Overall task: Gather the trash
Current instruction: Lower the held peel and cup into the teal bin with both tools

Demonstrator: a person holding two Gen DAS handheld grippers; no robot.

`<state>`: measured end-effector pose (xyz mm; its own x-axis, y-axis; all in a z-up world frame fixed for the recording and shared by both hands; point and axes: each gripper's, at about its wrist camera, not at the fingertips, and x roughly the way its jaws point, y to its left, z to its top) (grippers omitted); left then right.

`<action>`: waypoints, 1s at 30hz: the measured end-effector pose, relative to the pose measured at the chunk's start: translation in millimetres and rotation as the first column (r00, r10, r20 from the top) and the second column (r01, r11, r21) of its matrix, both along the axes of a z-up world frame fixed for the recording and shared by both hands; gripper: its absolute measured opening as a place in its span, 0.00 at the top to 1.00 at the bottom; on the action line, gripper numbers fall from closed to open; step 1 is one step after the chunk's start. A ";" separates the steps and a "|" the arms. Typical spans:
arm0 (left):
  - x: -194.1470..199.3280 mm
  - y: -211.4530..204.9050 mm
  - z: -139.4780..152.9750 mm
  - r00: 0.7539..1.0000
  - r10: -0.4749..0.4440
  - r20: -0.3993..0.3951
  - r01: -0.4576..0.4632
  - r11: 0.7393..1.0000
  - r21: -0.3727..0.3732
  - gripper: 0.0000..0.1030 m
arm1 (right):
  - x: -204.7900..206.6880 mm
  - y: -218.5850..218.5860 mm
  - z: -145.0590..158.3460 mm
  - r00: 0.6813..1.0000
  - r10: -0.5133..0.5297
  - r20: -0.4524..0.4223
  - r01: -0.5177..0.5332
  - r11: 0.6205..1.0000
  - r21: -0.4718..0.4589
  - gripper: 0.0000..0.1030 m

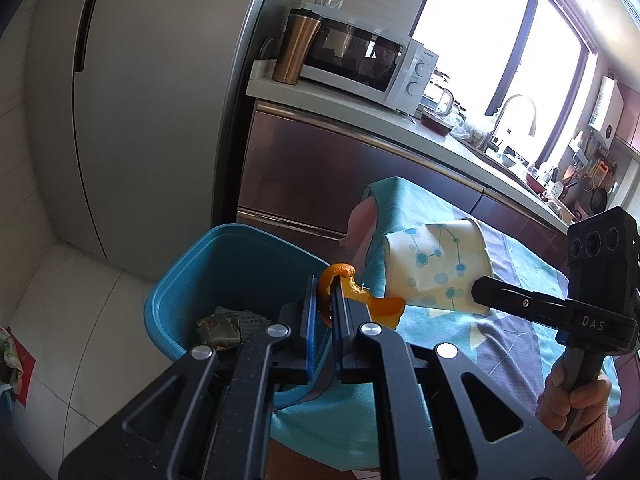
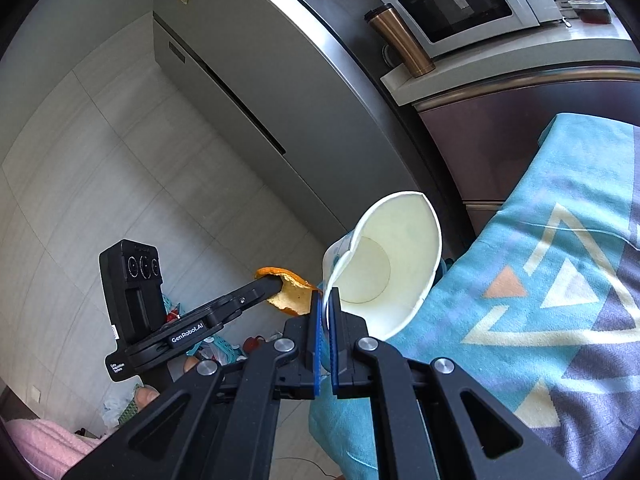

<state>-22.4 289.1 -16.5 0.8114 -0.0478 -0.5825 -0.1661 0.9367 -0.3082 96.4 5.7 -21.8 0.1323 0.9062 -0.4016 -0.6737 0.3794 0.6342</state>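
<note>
Orange peel (image 1: pixel 352 296) is pinched between the nearly closed fingers of the left gripper (image 1: pixel 326 300), its curled end sticking out past the fingertips just over the near rim of the blue bin (image 1: pixel 192 280); judged as a carry for dropping, since the bin mouth lies directly below and ahead of the tips. Right gripper (image 2: pixel 326 312) is clamped on the wall of the paper cup (image 2: pixel 384 264), fingers almost together with the thin rim between them, one inside and one outside; the cup is held tilted, mouth toward the right wrist camera, empty inside, rim dented. It hangs just beside the bin, over the edge of the patterned cloth (image 2: pixel 540 280) that covers the surface next to the bin. Crumpled wrappers (image 1: pixel 218 330) already lie on the bin floor. Both grippers crowd the same side of the bin: the cup is close to the peel, so releasing together risks a knock; peel first looks safer. Behind the bin stand the fridge (image 1: pixel 140 100) and cabinet fronts (image 1: pixel 320 168); microwave (image 1: pixel 360 64) and metal tumbler (image 1: pixel 296 50) sit above, well apart. Nothing covers the bin mouth.
</note>
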 end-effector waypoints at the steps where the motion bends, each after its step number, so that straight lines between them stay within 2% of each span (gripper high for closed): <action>1: 0.2 1.5 -0.8 1.000 0.003 -0.001 -0.003 1.000 -0.001 0.93 | 0.0 2.1 0.0 1.000 0.002 -0.001 -0.002 1.000 -0.003 0.97; 30: 5.5 17.8 -18.1 0.997 0.059 -0.052 -0.059 0.998 0.003 0.93 | 5.2 39.9 -3.0 0.999 0.043 -0.029 -0.044 0.997 -0.062 0.97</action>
